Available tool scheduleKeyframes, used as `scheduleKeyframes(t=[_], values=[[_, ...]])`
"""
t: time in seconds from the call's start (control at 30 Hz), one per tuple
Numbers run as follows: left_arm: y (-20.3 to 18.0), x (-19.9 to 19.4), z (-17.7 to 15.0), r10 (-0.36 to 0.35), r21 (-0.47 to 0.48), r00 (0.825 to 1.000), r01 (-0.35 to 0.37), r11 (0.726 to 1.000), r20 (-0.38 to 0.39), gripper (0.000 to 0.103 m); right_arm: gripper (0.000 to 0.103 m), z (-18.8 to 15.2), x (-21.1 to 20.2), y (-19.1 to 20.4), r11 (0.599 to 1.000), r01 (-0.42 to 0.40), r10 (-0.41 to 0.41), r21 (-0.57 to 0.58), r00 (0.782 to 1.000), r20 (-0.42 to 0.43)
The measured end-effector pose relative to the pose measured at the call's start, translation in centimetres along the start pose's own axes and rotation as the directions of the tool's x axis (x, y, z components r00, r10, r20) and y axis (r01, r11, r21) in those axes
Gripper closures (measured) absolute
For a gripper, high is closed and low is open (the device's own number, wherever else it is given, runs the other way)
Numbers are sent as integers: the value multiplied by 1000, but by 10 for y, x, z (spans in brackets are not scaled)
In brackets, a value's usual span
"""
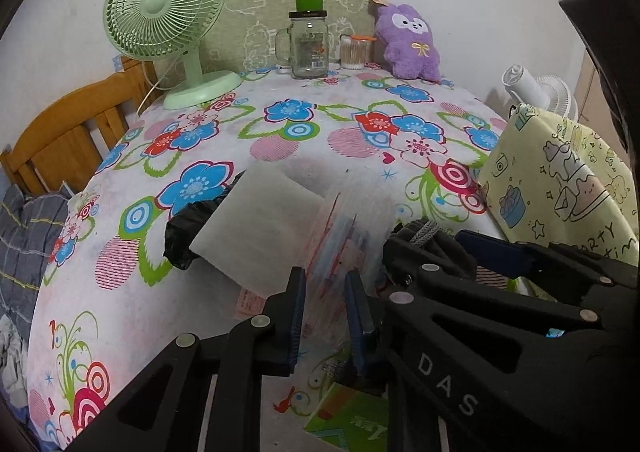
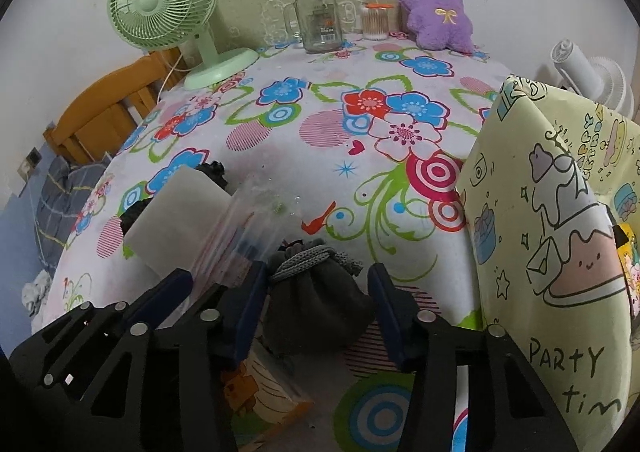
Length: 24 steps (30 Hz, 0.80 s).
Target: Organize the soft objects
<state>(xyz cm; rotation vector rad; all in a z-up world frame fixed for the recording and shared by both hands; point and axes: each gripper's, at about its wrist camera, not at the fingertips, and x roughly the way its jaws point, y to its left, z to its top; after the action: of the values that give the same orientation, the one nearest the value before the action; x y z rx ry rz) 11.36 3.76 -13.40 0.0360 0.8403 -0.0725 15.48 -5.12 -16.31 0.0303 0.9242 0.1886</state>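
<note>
My left gripper (image 1: 325, 278) is shut on a clear plastic packet (image 1: 332, 244) that holds a white folded pad (image 1: 256, 228). The packet tilts up off the floral tablecloth (image 1: 328, 156), over a crumpled black soft thing (image 1: 186, 230). To its right, my right gripper (image 2: 318, 272) is shut on a dark grey drawstring pouch (image 2: 316, 304), one finger against each side. The pouch rests on the cloth with its grey cord (image 2: 304, 258) bunched on top. Both grippers stand side by side at the near edge. A purple plush toy (image 2: 436, 8) leans against the back wall.
At the back are a green desk fan (image 1: 164, 8), a glass jar mug (image 1: 308, 44) and a tub of cotton swabs (image 1: 355, 52). A yellow gift bag (image 2: 552, 220) stands close on the right. A wooden frame (image 1: 60, 132) is at the left, and a printed box (image 2: 264, 384) lies below the grippers.
</note>
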Motion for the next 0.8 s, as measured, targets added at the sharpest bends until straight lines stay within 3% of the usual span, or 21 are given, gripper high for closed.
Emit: scheduleKeyframes(t=[0.13,0.8], values=[[-3,-6,3,9,1,1000,-9,1000,10,99,55,2,-5,-1,1000,-6,6,1,1000,16],[-12,-36,23,-28,-12,996,29,1000,82,103,56,16,-48,-4,1000,-7,7,-2,993,115]])
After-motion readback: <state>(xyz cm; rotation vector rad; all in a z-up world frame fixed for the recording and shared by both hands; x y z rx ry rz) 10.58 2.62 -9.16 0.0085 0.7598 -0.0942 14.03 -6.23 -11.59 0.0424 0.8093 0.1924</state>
